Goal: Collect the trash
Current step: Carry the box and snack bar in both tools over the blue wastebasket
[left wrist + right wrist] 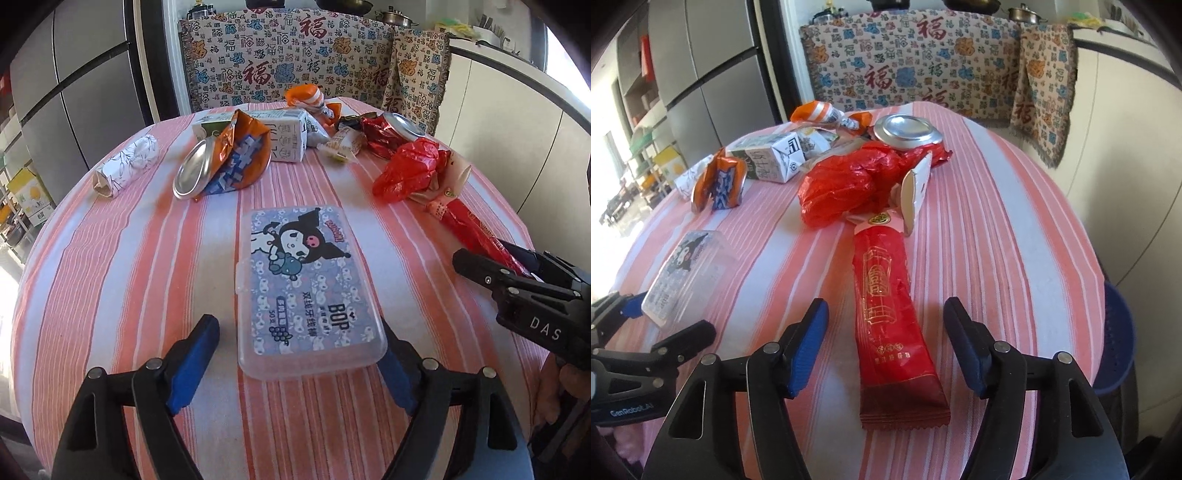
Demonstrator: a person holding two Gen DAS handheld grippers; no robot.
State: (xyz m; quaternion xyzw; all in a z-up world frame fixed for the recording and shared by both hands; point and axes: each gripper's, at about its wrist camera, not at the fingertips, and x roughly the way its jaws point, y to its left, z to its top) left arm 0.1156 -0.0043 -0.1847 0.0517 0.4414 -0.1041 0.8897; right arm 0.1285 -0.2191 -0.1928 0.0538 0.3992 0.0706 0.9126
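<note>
A clear plastic floss box [308,291] with a cartoon label lies on the striped tablecloth [110,258], its near end between the open fingers of my left gripper [299,365]. A long red snack wrapper [890,314] lies between the open fingers of my right gripper [886,347], not clamped. Farther back lie a crumpled red bag [842,188], a crushed orange can [221,162], a milk carton [284,136] and other wrappers. The right gripper [524,284] also shows in the left wrist view, around the wrapper's end.
A rolled white paper [125,166] lies at the table's left. A crushed can with a silver base [907,129] sits behind the red bag. A patterned sofa cover [295,55] stands behind the table. A blue basket [1115,339] is at the table's right edge.
</note>
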